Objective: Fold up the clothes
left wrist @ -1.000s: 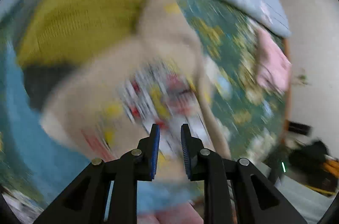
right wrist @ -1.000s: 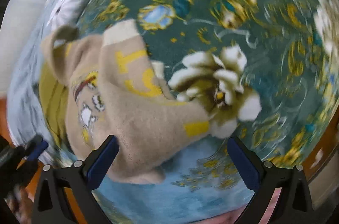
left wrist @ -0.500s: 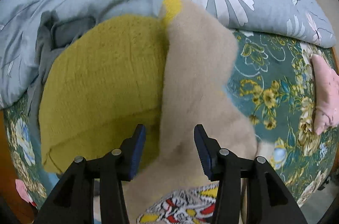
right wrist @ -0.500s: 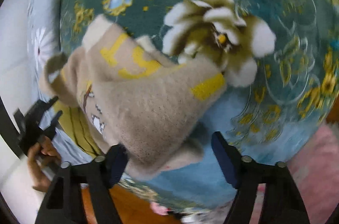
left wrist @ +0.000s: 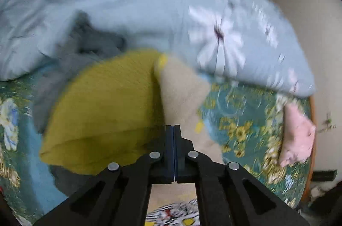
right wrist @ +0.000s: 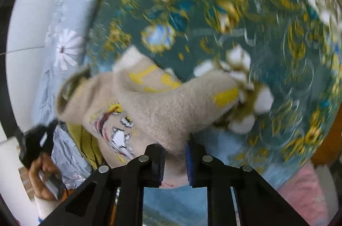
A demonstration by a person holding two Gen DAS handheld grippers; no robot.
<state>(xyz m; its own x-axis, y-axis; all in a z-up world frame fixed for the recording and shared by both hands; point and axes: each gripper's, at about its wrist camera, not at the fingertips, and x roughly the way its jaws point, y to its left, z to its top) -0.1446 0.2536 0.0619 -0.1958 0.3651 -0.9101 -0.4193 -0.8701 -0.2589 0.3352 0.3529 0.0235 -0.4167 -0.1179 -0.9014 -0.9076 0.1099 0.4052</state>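
My right gripper [right wrist: 174, 158] pinches the beige sweater [right wrist: 162, 104], bunched at frame centre and not neatly folded, while my left gripper [left wrist: 173, 136] is clenched, seemingly holding nothing.

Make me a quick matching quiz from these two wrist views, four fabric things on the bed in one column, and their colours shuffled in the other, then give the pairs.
Things:
1. sweater with the cartoon print
2. knit garment beside it
3. duvet with the daisy
4. small cloth near the bed's edge

Colours:
A. pink
B. mustard yellow
C. beige
D. pale blue

Pairs: 1-C, 2-B, 3-D, 4-A
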